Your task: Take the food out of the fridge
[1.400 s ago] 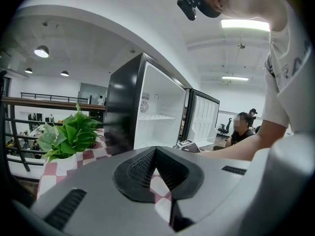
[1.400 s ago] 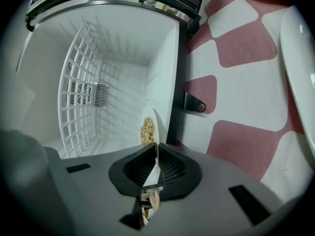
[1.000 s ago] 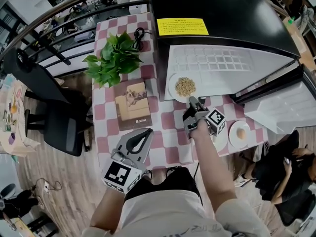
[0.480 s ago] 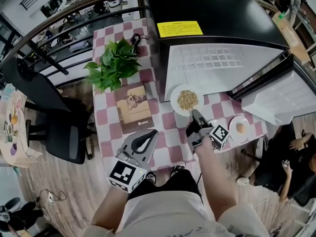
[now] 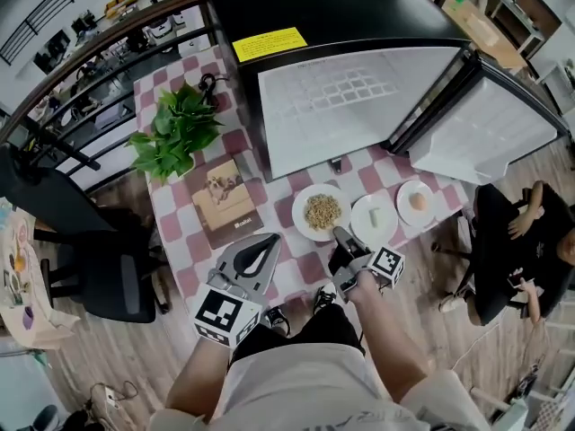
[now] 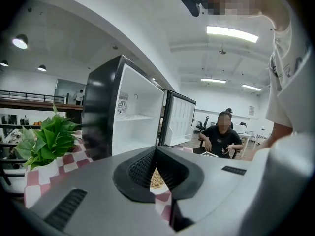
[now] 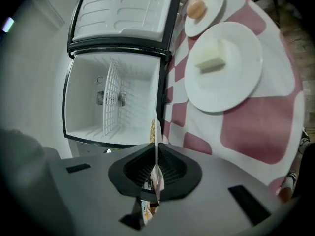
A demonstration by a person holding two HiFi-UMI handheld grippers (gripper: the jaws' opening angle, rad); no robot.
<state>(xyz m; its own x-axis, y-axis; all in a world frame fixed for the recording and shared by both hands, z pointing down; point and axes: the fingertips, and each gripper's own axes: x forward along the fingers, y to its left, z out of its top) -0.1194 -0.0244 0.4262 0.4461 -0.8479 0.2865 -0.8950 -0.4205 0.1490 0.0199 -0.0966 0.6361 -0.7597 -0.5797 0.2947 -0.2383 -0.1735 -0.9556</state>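
**Nearly done: last plate at the table, fridge bare**

The right gripper (image 5: 340,237) is clamped on the rim of the plate of grain (image 5: 300,206), biting at about 5 o'clock. In the right gripper view the thin rim stands edge-on between the closed jaws. The plate sits over the checked table (image 5: 171,212), at 6 o'clock from the open fridge (image 5: 305,3). Whether it already rests on the cloth I cannot tell.

At its 3 o'clock lies a plate with a white block (image 7: 210,61), and further along a small plate with what looks like an egg (image 7: 196,7). Both gripper views show the fridge shelves empty, so the food looks to be all out and this reads as the setting-down step.

The left gripper (image 5: 268,241) hovers at the grain plate's 8 o'clock, jaws together on nothing.

The next move likely calls for seating the plate flat, parting the right jaws, then backing off toward 6 o'clock without dragging the rim.
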